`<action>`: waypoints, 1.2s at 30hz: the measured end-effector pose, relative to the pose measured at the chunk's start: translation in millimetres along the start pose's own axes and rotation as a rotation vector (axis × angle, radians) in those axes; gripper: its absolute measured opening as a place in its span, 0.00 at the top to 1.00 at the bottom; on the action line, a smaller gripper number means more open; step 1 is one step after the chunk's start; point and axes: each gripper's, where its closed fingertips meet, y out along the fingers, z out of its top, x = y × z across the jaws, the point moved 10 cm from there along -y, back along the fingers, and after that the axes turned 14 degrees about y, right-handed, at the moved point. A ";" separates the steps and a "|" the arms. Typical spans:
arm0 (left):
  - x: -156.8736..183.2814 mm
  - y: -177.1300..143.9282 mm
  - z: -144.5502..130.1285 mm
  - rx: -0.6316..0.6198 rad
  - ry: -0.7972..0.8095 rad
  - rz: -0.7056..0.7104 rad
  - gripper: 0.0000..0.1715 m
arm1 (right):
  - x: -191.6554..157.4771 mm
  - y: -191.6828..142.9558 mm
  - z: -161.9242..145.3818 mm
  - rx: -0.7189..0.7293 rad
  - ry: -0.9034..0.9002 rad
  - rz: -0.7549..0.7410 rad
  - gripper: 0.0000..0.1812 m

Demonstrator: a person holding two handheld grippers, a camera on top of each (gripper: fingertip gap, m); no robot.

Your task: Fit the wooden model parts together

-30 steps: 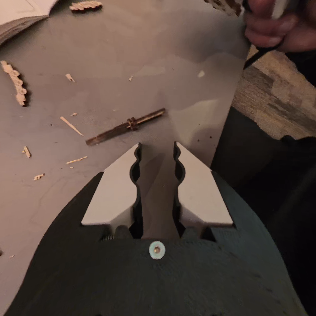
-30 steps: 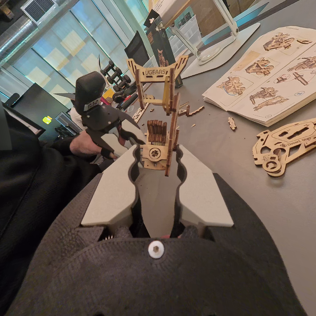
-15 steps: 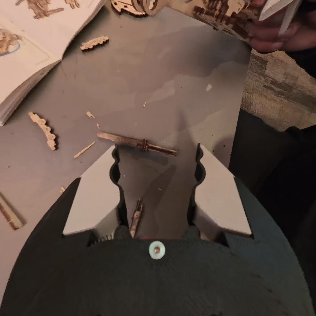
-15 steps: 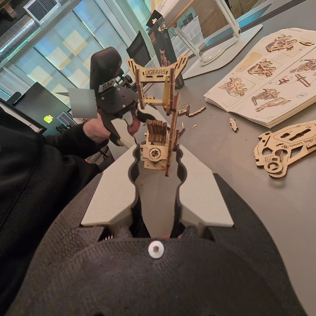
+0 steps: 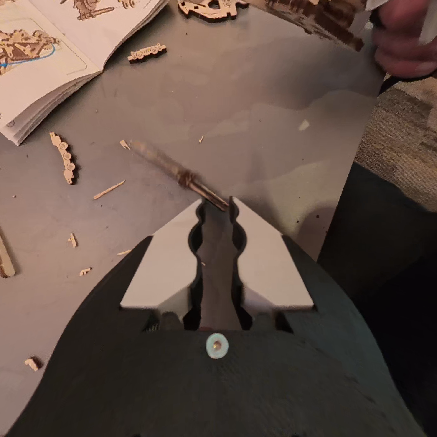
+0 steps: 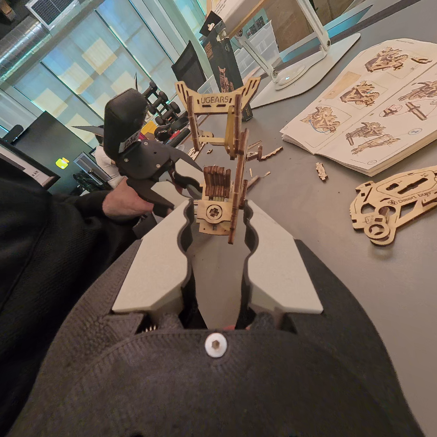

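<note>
A thin dark wooden stick (image 5: 179,175) with a small collar on it points up and left over the grey table (image 5: 236,94), blurred by motion. My left gripper (image 5: 216,203) is shut on the stick's near end. My right gripper (image 6: 218,208) is shut on the base of a part-built wooden model frame (image 6: 217,165) and holds it upright above the table. The left gripper (image 6: 146,165) also shows in the right wrist view, just left of the model; its tips are hidden behind the frame. The model (image 5: 326,21) and the hand on the right gripper (image 5: 406,42) show at the left wrist view's top right.
An open instruction booklet (image 6: 366,106) lies at the right, with a flat car-shaped wooden panel (image 6: 397,201) in front of it. Small wooden parts (image 5: 65,156) and splinters lie scattered. A white stand base (image 6: 307,71) and a dark box (image 6: 222,59) stand behind. The table edge (image 5: 369,130) is close on the right. There is about 12 cm between the tips of the two grippers.
My left gripper opened wide over the stick on the table, then shut on its end. The stick has swung round and come up. The right gripper has kept holding the model still.
</note>
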 end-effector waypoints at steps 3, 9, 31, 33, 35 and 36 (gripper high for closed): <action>-0.2 1.6 -0.3 0.020 -0.008 -0.023 0.97 | 0.1 -0.1 0.2 0.002 0.001 -0.001 0.79; -1.2 -2.7 -1.4 0.030 0.026 -0.030 0.98 | 0.3 -0.7 0.7 0.008 0.006 -0.006 0.79; -22.9 -59.6 20.4 0.160 -0.026 -0.037 0.99 | -13.5 13.5 -3.2 0.023 -0.215 -0.146 0.79; -22.9 -60.3 19.7 0.170 -0.031 -0.031 0.99 | -15.5 13.6 -3.2 0.044 -0.234 -0.143 0.79; -23.5 -61.4 19.4 0.185 -0.034 -0.021 0.99 | -16.8 13.8 -3.4 0.058 -0.256 -0.155 0.79; -23.5 -62.1 19.3 0.195 -0.035 -0.019 0.99 | -18.3 14.2 -4.1 0.061 -0.275 -0.161 0.79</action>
